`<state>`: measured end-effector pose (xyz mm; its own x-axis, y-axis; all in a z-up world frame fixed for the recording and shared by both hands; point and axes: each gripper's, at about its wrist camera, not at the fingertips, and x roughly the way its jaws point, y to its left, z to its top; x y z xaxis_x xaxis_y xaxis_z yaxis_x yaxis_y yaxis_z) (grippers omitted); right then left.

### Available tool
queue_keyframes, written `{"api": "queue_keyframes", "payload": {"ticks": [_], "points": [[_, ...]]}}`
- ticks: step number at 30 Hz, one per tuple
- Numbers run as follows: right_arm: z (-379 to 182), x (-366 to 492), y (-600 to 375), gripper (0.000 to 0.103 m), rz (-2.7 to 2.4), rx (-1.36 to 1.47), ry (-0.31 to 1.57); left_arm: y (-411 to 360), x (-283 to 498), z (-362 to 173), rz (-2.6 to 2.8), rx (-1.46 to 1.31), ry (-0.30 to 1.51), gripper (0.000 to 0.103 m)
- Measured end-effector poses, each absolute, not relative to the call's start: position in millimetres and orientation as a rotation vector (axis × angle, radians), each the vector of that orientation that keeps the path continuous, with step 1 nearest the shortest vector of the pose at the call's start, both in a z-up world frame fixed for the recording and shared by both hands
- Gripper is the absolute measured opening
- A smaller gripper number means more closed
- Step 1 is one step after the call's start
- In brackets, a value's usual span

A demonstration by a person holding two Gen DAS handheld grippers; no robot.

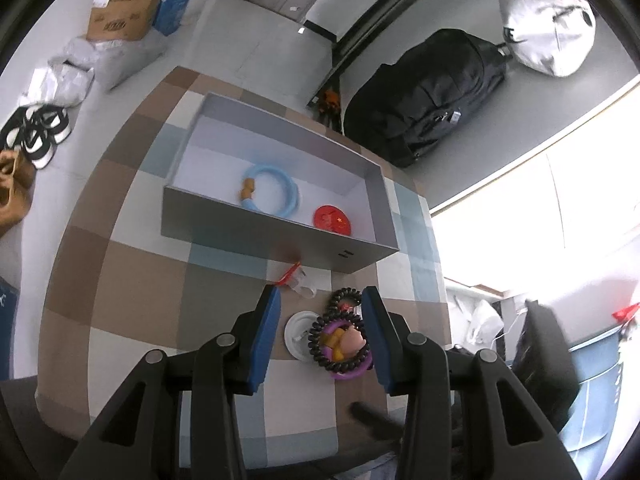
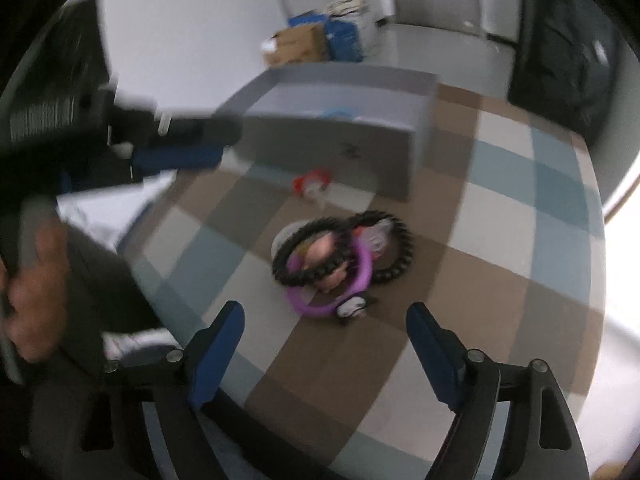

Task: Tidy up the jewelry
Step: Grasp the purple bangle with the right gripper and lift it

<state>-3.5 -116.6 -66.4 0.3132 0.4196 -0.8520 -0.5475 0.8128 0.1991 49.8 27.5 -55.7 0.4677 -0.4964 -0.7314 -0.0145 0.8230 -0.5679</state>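
Matt grey cardboard box (image 1: pixel 256 236), glossy plastic blue ring (image 1: pixel 280 194), checked cloth tablecloth (image 1: pixel 132 280)

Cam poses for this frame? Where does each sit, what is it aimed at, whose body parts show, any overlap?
Left wrist: on the left gripper, angled down at the checked table, the grey box and the hair-tie pile; only its own fingers show.
Right wrist: on the right gripper, angled down at the same pile, blurred; own fingers, the left gripper and a hand show.
Shared: pile, box, table.
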Motion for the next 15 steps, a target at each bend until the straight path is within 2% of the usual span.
{"api": "queue_keyframes", "payload": {"ticks": [2,3,5,6,7,8,15], "points": [[-70,-8,-103,0.079,0.639,-0.222,1.046,28,51,-56,-0.307,-0.552,1.059,0.036],[-72,-9,-99,0.071,0.638,-0.245,1.037,28,51,-56,-0.304,-0.548,1.062,0.036],[-77,-10,-90,0.065,0.615,-0.318,1.026,28,51,-58,-0.298,-0.539,1.073,0.036],[-80,-10,-87,0.058,0.595,-0.348,1.02,28,51,-59,-0.296,-0.535,1.081,0.036],[-82,-11,-85,0.058,0.58,-0.37,1.013,28,52,-60,-0.291,-0.533,1.088,0.036],[-81,-11,-85,0.051,0.58,-0.368,1.0,30,51,-61,-0.288,-0.533,1.094,0.036],[-71,-12,-96,0.049,0.619,-0.31,1.004,33,53,-70,-0.276,-0.531,1.142,0.036]]}}
